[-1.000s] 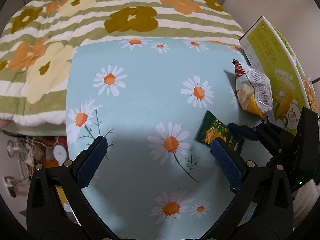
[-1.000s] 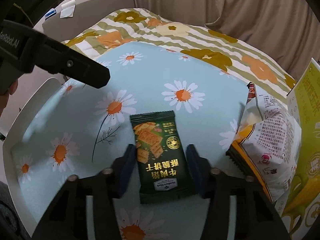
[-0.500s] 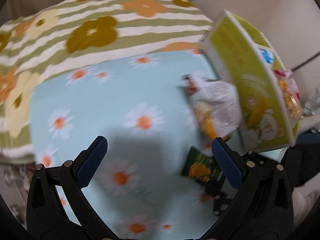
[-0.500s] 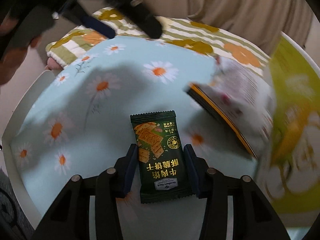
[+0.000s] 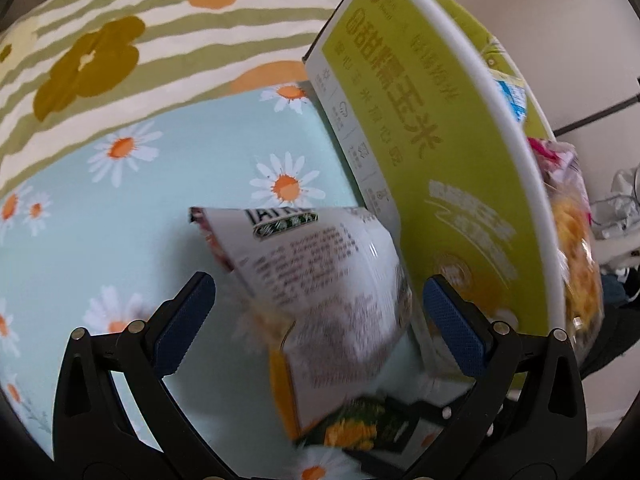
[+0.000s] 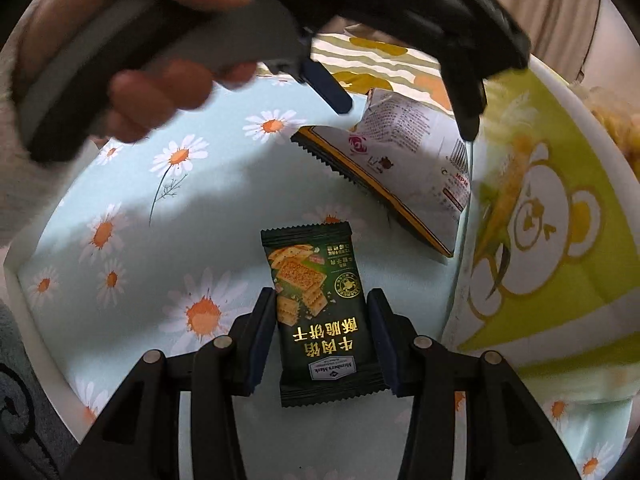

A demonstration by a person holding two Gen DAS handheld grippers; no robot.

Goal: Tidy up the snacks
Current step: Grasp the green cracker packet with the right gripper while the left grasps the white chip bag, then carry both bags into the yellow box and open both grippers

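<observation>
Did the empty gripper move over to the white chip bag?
Yes. The left gripper swung right across the daisy cloth, now open around the white bag.

left hand-held gripper [image 5: 316,304] | black frame, silver screws | blue textured pads [image 5: 454,330] (diamond pattern)

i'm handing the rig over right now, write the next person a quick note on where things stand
Right tongs: shut on the green cracker pack, held over the daisy cloth.
Left tongs: open, nothing held, straddling the white chip bag.
The chip bag leans on the yellow-green box, which stands at the cloth's edge with a snack bag in it.
Done: cracker pack gripped.
Left: grip the chip bag; put both away, likely in the box.
</observation>
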